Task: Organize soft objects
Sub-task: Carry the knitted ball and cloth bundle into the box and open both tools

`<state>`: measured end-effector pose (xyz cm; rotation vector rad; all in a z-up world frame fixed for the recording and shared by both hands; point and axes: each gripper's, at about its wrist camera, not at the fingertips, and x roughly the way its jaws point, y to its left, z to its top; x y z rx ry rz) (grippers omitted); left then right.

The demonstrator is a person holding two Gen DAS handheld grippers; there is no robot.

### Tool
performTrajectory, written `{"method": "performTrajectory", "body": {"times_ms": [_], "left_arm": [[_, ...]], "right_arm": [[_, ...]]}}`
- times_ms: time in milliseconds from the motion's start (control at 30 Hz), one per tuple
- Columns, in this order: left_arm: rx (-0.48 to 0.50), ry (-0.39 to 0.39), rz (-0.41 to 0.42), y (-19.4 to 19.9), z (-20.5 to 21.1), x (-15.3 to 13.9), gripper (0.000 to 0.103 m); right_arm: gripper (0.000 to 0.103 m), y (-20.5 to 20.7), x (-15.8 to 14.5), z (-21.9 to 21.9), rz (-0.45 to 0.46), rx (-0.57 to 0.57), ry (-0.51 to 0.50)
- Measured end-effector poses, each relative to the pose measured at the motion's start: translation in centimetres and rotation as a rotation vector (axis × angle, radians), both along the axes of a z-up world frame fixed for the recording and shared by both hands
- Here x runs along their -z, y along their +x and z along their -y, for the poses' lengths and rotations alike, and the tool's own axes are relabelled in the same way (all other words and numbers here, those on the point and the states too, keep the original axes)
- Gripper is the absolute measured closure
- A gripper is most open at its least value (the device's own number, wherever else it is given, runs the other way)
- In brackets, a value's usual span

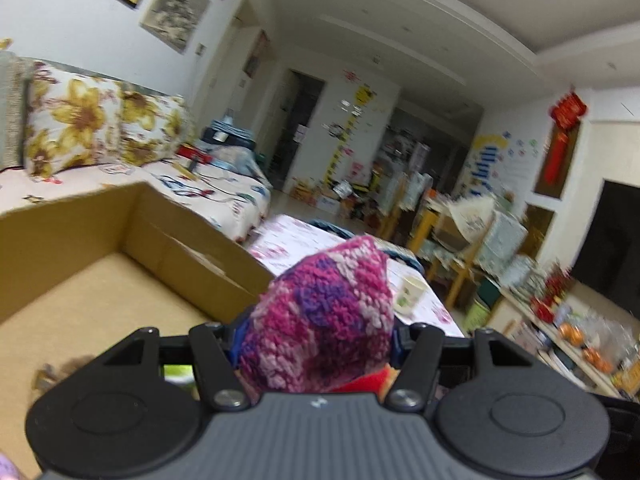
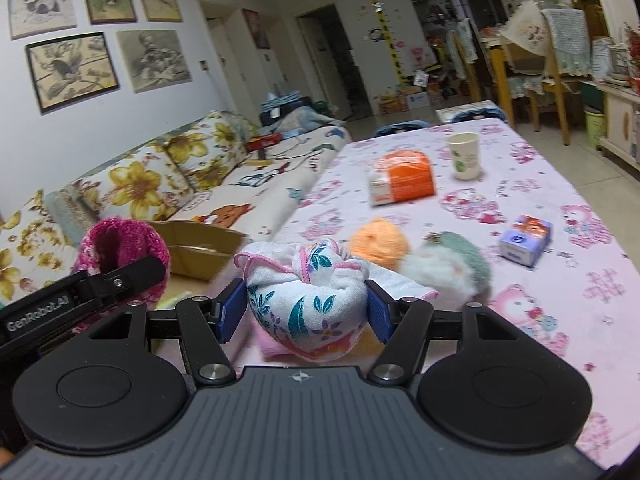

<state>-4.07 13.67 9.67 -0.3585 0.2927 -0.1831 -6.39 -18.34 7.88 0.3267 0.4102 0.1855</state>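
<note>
The left tool (image 1: 316, 340) gripped a pink and purple knitted hat (image 1: 324, 312), held just beside the open cardboard box (image 1: 188, 240). The right tool (image 2: 306, 312) clamped a bundled floral cloth (image 2: 308, 300) above the desk (image 2: 560, 300), right of the box. Beyond the box on the desk lay an orange knitted ball (image 2: 378, 240), a grey-white fluffy toy (image 2: 452, 264) and a paper cup (image 2: 463, 156).

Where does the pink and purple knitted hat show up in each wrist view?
Left wrist view: the knitted hat fills the lower centre, clamped in the left gripper, with the cardboard box to its left.
Right wrist view: the same knitted hat sits at the left edge, its hollow inside facing the camera, above the left gripper's black finger.
Shared landmark: the paper cup on the pink tablecloth.
</note>
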Motion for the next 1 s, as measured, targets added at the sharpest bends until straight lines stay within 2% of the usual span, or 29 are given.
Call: {"method": "performTrajectory", "body": {"times_ms": [133,400,700,800,867,967,1000], "left_arm": [[-0.103,-0.036,0.004,-0.2,-2.0,-0.1,0.042],[-0.299,-0.04,-0.023,0.0,-4.8,0.2,0.042],[-0.425,-0.023,-0.115,0.1,-7.2,0.9,0.041],[-0.456,-0.017,-0.138,0.3,-7.6,1.1,0.04],[-0.477,-0.023,-0.15,0.3,-7.9,1.1,0.035],[-0.477,-0.007,-0.153,0.5,-7.9,1.1,0.024],[-0.486,0.012,-0.153,0.5,-7.7,0.9,0.018]], "right_arm": [[0.025,1.2,-0.7,-1.5,0.009,-0.056,0.002],[0.025,3.7,-1.5,-5.3,0.02,-0.169,-0.017],[0.024,5.6,-1.3,-8.2,0.002,-0.24,-0.057],[0.02,5.5,-1.3,-8.5,-0.006,-0.247,-0.057],[0.002,5.4,-1.4,-8.0,-0.002,-0.239,-0.056],[0.002,5.2,-1.7,-7.8,0.014,-0.21,-0.066],[0.002,5.0,-1.8,-7.5,0.014,-0.2,-0.065]]}}
